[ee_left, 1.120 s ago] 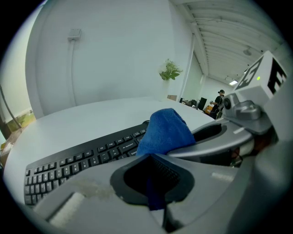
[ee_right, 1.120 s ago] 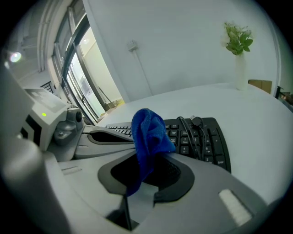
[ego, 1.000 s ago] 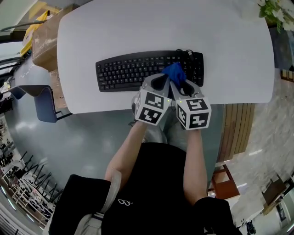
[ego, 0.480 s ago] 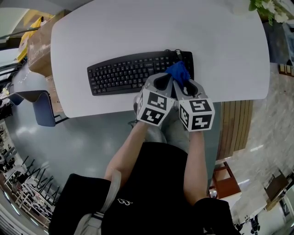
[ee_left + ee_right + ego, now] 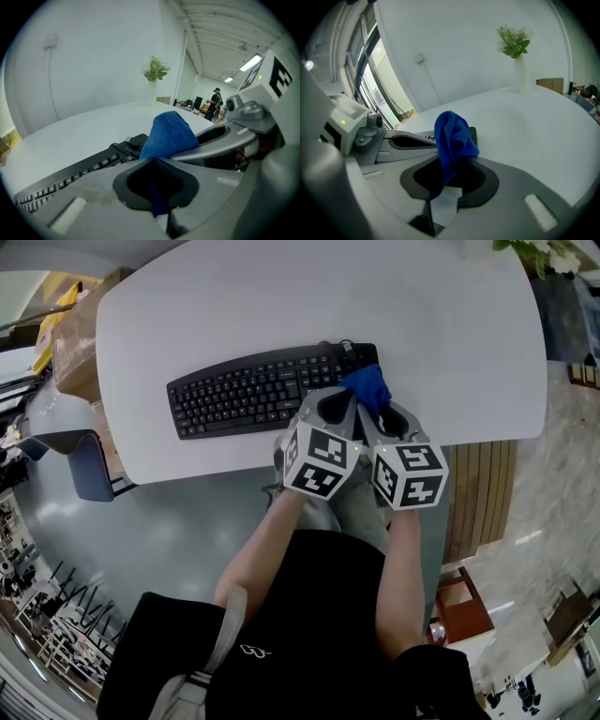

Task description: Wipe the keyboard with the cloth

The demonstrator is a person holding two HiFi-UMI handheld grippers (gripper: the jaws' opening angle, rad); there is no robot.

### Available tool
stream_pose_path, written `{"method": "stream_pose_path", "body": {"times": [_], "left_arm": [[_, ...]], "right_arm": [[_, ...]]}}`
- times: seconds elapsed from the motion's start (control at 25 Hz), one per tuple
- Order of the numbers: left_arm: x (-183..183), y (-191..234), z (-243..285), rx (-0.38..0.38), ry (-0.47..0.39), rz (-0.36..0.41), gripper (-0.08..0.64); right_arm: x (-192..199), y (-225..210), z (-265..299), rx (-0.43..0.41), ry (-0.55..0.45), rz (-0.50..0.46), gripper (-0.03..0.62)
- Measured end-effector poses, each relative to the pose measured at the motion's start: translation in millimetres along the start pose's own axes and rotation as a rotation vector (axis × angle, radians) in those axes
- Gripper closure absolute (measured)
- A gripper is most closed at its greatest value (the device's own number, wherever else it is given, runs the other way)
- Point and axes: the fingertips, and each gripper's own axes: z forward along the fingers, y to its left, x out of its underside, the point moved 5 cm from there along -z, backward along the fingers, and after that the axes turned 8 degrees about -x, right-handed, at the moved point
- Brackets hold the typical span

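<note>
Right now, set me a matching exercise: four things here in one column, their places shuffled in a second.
1 blue cloth
2 black keyboard
3 vase of greenery
4 cardboard box

A beyond the table's left edge
B table's far right corner
C flat on the table
D pinched by left gripper and right gripper

Pairs: 1-D, 2-C, 3-B, 4-A

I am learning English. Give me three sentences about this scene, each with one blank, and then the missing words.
1. The left tool and the right tool both grip a ____ cloth.
2. In the head view, the cloth is at the ____ end of the keyboard.
3. The keyboard rests on a ____ table.
Missing words: blue; right; white.
</note>
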Motion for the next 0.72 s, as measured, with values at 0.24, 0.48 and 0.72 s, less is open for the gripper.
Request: {"method": "stream_pose_path", "body": {"times": [0.24,0.48,0.72], "left_arm": [[-11,-13,5,0.000,-0.006,0.015,0.564],[-15,-32,16,0.003,0.003,0.021,0.565],[-21,-49,27,-0.032,-0.010,-0.009,0.564]], "right_arm": [[3,-15,-7,-0.021,-0.013,0.044,0.497],[11,-35,-15,-0.024,0.000,0.071,0.497],[10,-52,-26,-0.008,0.030,0.008,0.498]]}}
